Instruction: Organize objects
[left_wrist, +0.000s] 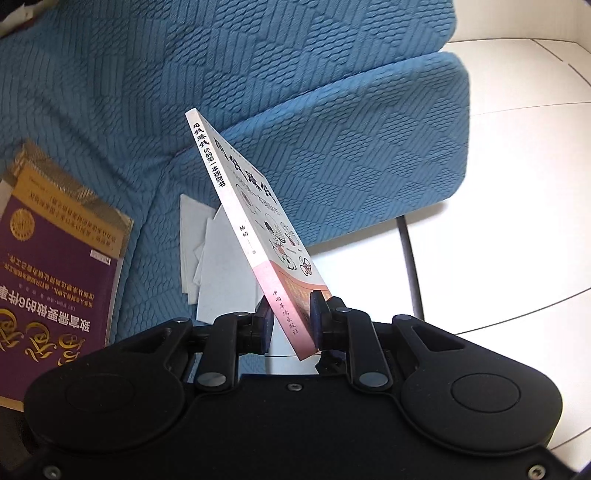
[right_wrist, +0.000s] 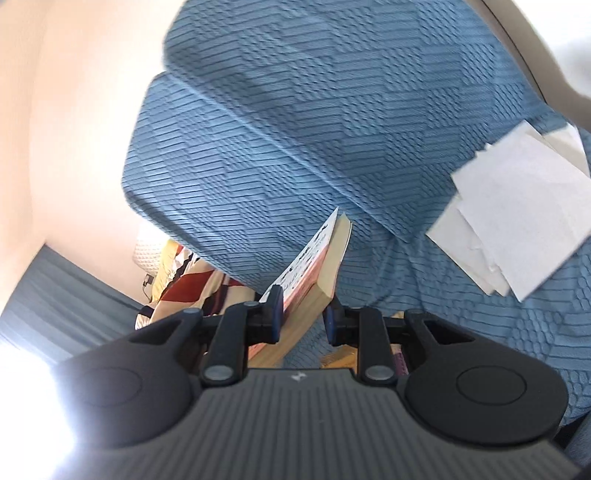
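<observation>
The white book (left_wrist: 236, 218) is clamped at its bottom corner by the left gripper (left_wrist: 291, 317) and held up over the blue sofa (left_wrist: 332, 129). The right gripper (right_wrist: 303, 317) has its jaws apart around the book's edge. Next, it must be laid by the purple book (left_wrist: 55, 277).

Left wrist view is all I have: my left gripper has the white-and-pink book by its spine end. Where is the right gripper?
Observer: The right gripper straddles a book with the same cartoon-and-pink cover, coming in from its page-edge side.
Operator: Is it clamped on?
Observer: No. Its left finger touches the cover, but blue sofa fabric shows between its right finger and the yellowish pages.
Operator: Anything past the sofa arm?
Observer: A red-and-cream patterned cloth lies beyond it.
</observation>
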